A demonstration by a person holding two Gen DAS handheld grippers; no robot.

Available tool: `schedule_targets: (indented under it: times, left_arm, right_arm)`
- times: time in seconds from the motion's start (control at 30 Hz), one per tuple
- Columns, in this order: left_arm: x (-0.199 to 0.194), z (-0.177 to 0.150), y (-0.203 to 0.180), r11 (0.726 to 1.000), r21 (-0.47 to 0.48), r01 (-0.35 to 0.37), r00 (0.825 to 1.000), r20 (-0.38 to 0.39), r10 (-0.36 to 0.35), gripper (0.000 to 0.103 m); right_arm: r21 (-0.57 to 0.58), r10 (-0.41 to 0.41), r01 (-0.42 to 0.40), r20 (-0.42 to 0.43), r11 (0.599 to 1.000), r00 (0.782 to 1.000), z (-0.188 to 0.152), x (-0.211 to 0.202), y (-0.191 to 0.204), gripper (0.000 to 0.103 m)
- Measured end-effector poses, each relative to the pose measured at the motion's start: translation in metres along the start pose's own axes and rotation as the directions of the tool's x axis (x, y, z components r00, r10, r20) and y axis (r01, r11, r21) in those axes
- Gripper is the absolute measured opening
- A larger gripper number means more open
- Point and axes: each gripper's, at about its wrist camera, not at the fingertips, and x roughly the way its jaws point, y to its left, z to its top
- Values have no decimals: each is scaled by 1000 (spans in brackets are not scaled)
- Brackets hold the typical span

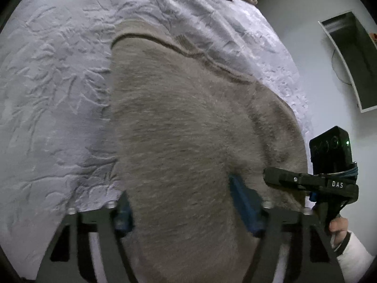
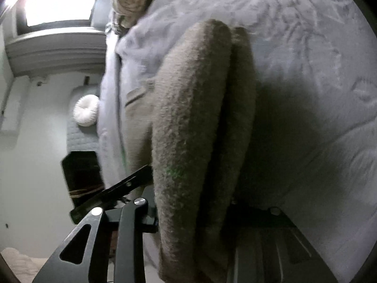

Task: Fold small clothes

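In the left wrist view, a taupe fuzzy knit garment [image 1: 183, 127] lay on a pale embossed bedspread [image 1: 51, 75], its ribbed hem running across the far side. The near part of the cloth rose up between the blue-padded fingers of the left gripper [image 1: 186, 202], which stood fairly wide with the knit bunched between them; whether the pads truly pinched it could not be told. At the right edge, the right gripper [image 1: 304, 179] reached its black finger to the garment's near right border.

In the right wrist view, the same garment [image 2: 188, 122] hung as a thick doubled fold, two rounded layers side by side, passing between the right gripper's [image 2: 195, 212] fingers, which seemed closed upon it, though the right-hand finger sat in deep shadow.

The knit looked soft, light and limp, with a clinging, brushed nap: it would likely sag and stretch, so holding it near corners or hem should serve best.
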Motion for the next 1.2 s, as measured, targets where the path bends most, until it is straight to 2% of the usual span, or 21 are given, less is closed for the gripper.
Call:
schedule_targets:
  times: [0.07,0.13,0.2,0.37,0.47,0.7,0.77,0.87,0.93,0.97,1.03,1.1,1.13,1.2]
  left_arm:
    - [-10,1,3,999,-13,37,999,2,-37,49]
    - [-24,-2,10,995,-28,92,996,6,-91,47]
    - [-36,-4,10,993,-26,115,993,15,-114,47]
    - [-81,-23,16,992,22,123,991,48,-124,47]
    - [-111,-38,33,991,25,128,990,51,-130,47]
    - [-160,-92,74,999,2,53,998,25,-53,47]
    - [-169,-115,95,999,-28,19,1000,9,-19,47]
    - [-167,-146,123,996,-73,-44,999,-26,42,48]
    - [-164,-163,142,989,-98,-112,993,-52,108,48]
    - [-164,-170,149,985,-110,-130,991,-55,125,49]
    - [-176,-180,160,985,-136,-102,995,-30,98,49]
    - [-183,-179,159,985,-137,-101,995,3,103,49]
    - [-188,-178,159,985,-133,-111,993,22,115,49]
    - [-194,-175,162,982,-128,-138,988,50,146,49]
  right_arm:
    - [10,45,-45,11,999,999,-4,-4,9,33]
    - [18,78,-78,21,997,997,-12,-5,20,33]
    - [21,101,-101,25,995,995,-20,-4,29,33]
    - [15,139,-140,16,990,990,-50,4,60,33]
    - [5,141,-141,-14,990,990,-74,21,77,33]
    - [80,169,-160,-117,984,979,-140,101,89,33]
    - [82,139,-127,-153,988,979,-149,126,89,33]
    - [39,-20,29,-200,999,979,-156,153,89,37]
    - [-34,-142,138,-173,990,975,-156,150,100,47]
    - [-64,-200,192,-149,979,968,-154,144,106,57]
    - [-104,-298,289,-83,952,951,-152,129,117,61]
    - [-92,-318,315,-17,945,948,-152,110,123,61]
    - [-69,-294,294,14,953,956,-150,100,121,61]
    - [-33,-254,255,23,966,967,-154,91,112,61]
